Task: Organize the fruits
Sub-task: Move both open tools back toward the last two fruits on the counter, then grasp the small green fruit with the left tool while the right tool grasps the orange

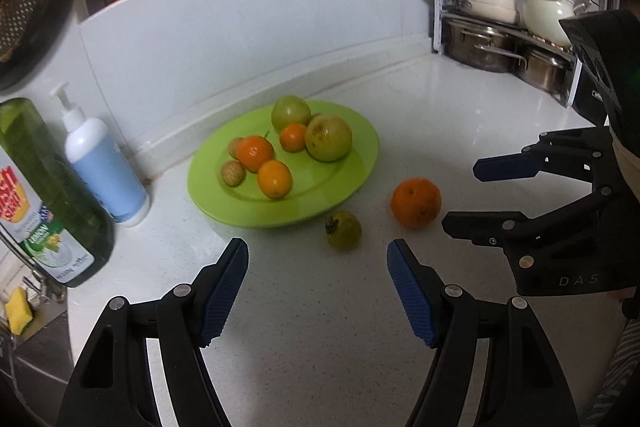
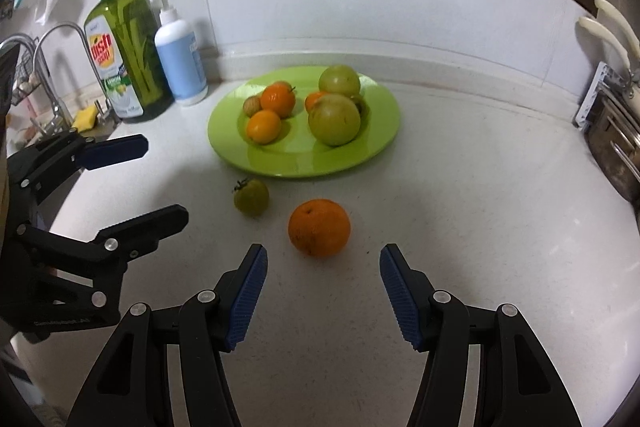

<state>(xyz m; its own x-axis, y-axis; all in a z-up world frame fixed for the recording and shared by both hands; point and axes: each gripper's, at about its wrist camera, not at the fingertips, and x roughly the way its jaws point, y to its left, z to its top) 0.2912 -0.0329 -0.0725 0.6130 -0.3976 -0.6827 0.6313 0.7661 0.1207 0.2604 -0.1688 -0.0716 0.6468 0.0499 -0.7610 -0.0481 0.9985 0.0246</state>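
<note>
Starting at the left edge of the right wrist view, a curved tap (image 2: 52,39) stands over the sink, with a green dish soap bottle (image 2: 124,55) and a white and blue pump bottle (image 2: 180,63) just beside it against the wall. Lower left in that frame, the left gripper (image 2: 156,183) hangs over the white counter (image 2: 480,227) with its jaws apart and nothing between them. Toward the middle, a green plate (image 2: 372,151) carries two large green fruits, three small oranges and a brownish nut-like piece. In front of the plate, off it, a small green tomato (image 2: 251,197) lies on the counter, and just to its right sits a loose orange (image 2: 319,233). That orange is straight ahead of the right gripper (image 2: 323,261), whose blue pads stand about half open and grip nothing; the fruit lies just beyond the fingertips, not touching them. At the far right edge, steel pots sit on a rack (image 2: 600,95).
</note>
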